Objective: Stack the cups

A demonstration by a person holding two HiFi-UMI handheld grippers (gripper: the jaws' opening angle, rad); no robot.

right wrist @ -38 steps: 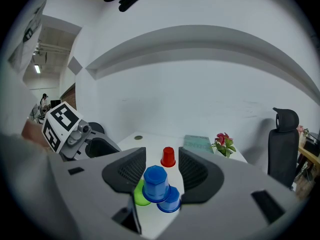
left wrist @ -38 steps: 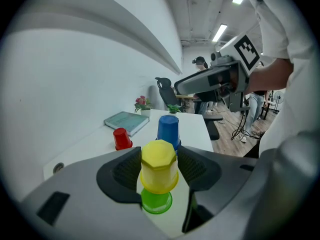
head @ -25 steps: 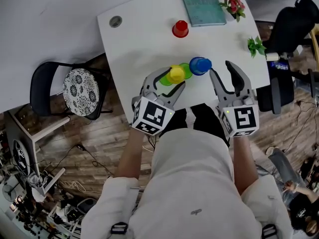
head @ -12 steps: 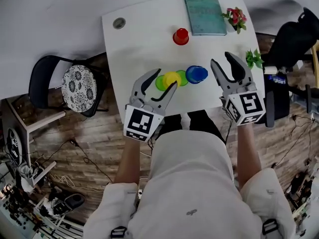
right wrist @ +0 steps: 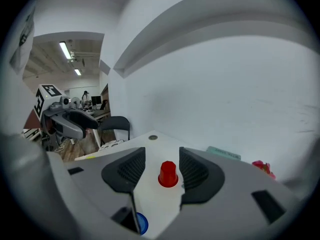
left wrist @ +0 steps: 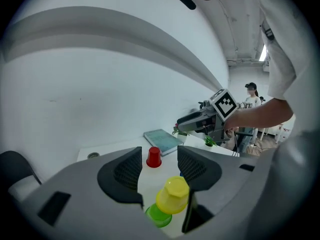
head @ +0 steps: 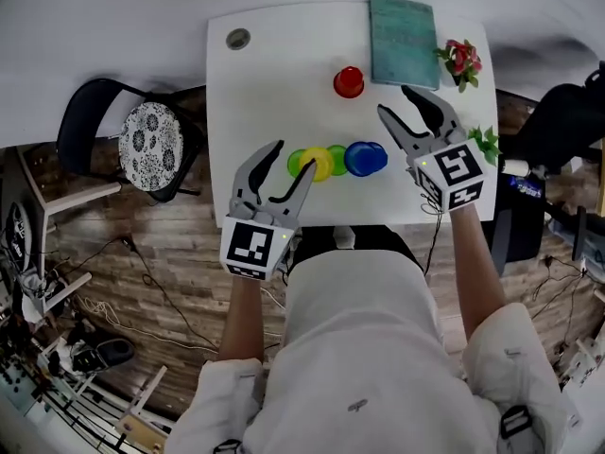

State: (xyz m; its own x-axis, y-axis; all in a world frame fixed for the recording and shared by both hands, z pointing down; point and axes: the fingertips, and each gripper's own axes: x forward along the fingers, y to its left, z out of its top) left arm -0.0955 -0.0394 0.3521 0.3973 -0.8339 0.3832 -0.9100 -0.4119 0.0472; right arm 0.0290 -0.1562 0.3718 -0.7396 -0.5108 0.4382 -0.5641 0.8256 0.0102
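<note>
On the white table (head: pixel 265 83) a red cup (head: pixel 349 81) stands upside down near the far side. Toward the front edge, a yellow cup (head: pixel 318 163) leans on green cups (head: pixel 337 158), with a blue cup (head: pixel 364 158) to their right. My left gripper (head: pixel 291 159) is open just short of the yellow cup (left wrist: pixel 172 195) and the green cup (left wrist: pixel 159 215), gripping neither. My right gripper (head: pixel 397 102) is open right of the red cup (right wrist: pixel 168 174). That cup shows beyond and between its jaws, and the blue cup (right wrist: pixel 141 223) lies below them.
A teal book (head: pixel 404 28) and a red flower (head: pixel 461 57) lie at the table's far right, with a small green plant (head: pixel 488 143) at the right edge and a round grommet (head: pixel 237 38) at far left. A black chair (head: pixel 142 154) stands on the left.
My right gripper has moved from the table's front edge forward, up beside the red cup. My left gripper has drawn back from the yellow cup, which stays on the green cups.
</note>
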